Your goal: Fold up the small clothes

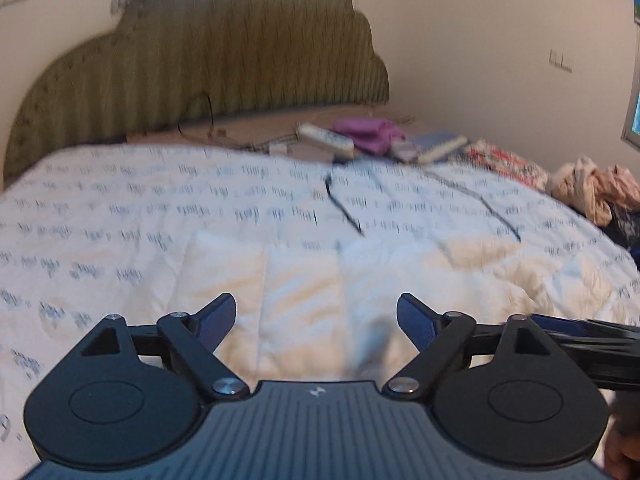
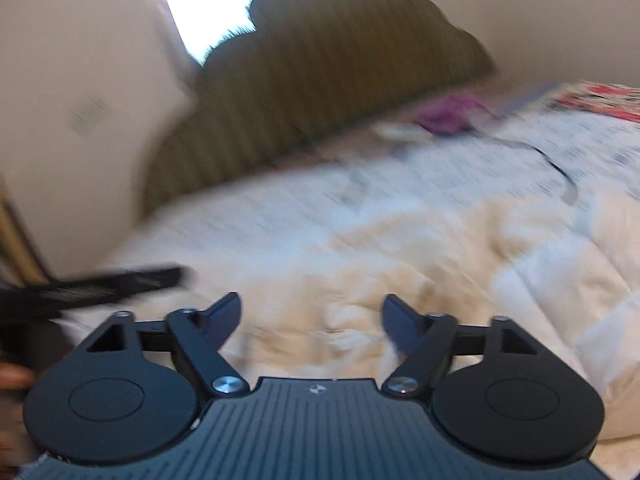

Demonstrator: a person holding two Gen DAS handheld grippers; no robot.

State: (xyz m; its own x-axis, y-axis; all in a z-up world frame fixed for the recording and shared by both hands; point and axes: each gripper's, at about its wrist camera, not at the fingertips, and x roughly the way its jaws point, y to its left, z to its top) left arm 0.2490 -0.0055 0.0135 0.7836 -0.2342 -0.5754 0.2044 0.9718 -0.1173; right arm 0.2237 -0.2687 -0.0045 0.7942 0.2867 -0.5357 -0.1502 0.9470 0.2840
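A loose heap of small clothes point(image 1: 596, 188) lies unfolded at the bed's right edge; folded pieces, one purple point(image 1: 370, 134), sit near the headboard point(image 1: 224, 64), so I judge folding partly done. The quilt point(image 1: 160, 208) in front carries no garment. The left claw point(image 1: 316, 320) and right claw point(image 2: 312, 320) both stand spread, empty, touching nothing.

Both wrist views low, facing headboard point(image 1: 200, 60).
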